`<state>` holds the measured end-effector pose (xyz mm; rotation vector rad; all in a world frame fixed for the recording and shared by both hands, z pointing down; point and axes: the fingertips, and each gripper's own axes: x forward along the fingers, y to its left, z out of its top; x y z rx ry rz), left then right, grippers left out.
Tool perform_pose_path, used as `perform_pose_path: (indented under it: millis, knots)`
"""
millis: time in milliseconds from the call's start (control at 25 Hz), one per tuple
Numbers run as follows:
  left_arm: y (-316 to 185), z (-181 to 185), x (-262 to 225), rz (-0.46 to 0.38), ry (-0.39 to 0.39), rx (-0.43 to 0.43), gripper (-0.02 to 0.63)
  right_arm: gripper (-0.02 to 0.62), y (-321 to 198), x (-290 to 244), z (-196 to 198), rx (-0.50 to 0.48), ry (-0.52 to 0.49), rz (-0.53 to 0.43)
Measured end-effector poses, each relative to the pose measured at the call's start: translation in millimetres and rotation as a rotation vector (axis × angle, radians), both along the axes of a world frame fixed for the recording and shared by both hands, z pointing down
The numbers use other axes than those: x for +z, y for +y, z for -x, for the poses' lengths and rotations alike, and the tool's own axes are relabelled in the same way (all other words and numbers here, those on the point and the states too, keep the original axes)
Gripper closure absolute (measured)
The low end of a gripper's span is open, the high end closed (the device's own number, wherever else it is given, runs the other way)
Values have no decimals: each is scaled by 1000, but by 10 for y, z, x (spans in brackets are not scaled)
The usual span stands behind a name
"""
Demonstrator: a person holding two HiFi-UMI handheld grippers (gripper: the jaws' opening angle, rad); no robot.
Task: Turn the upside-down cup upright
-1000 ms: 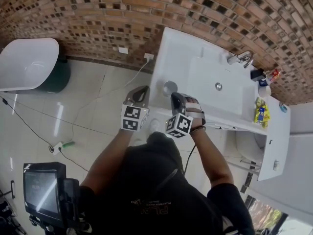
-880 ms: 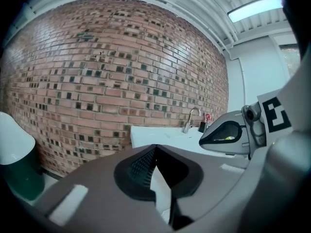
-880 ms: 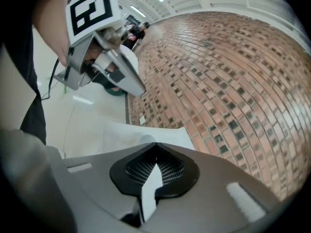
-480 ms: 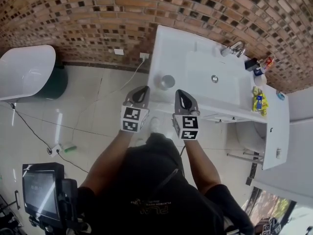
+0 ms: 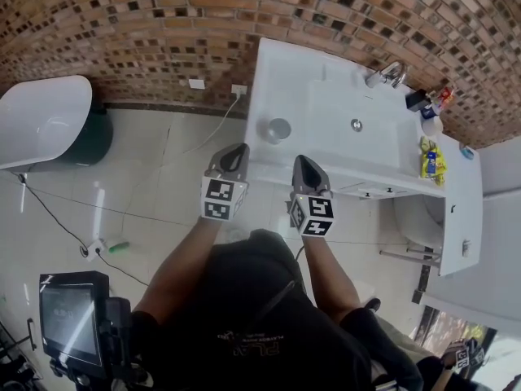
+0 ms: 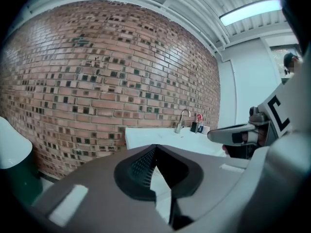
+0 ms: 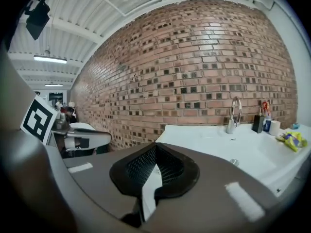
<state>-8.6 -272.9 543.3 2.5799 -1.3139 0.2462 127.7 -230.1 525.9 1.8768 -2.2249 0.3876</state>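
Fingers (image 7: 138,168) of the right gripper (image 5: 303,163) are clenched tip to tip with nothing in them. The left gripper (image 5: 236,151) reads the same from my end: its fingers (image 6: 141,165) meet at the tips, empty.

Biggest thing ahead of me is the brick wall (image 5: 163,31), with tiled floor (image 5: 146,177) below it and a white tub (image 5: 41,120) off to the left. Against the wall sits the white counter (image 5: 285,80), its sink (image 5: 334,112) set toward the right. The cup (image 5: 278,129) stands on end on the counter's left part, left of the sink and clear of both grippers. Its long axis runs straight up and down. From above I see only a round grey face, and I cannot tell whether mouth or base is uppermost. A tap (image 5: 384,75) rises at the sink's back edge.

The left arm (image 5: 183,259) and right arm (image 5: 326,275) reach forward from the body, side by side and apart. Each gripper points toward the wall, tipped a little downward, marker cube facing the head camera. The right one stops just short of the counter's front edge, nearest the cup. The left one hangs over the floor beside the counter's left corner.
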Motion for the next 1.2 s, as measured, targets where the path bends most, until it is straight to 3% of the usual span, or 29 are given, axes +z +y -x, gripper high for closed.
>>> perform_pose_path:
  millis: [320,600,960,1200]
  knots:
    - [118,-101,-152,-59,-62,29,609,581,113,11,-154,37,0,-31]
    - [398,-176,-143,-47,-61,2,609,583,397,-217,-193,23,44,-83]
    - [980,-287,-175,-40,-64,-21,609,581,955,-135,-174,-35,28,-52]
    - [1418,-403,-241,-60,-60,-26,609,581,1422,-247,-83,-98,139,-101]
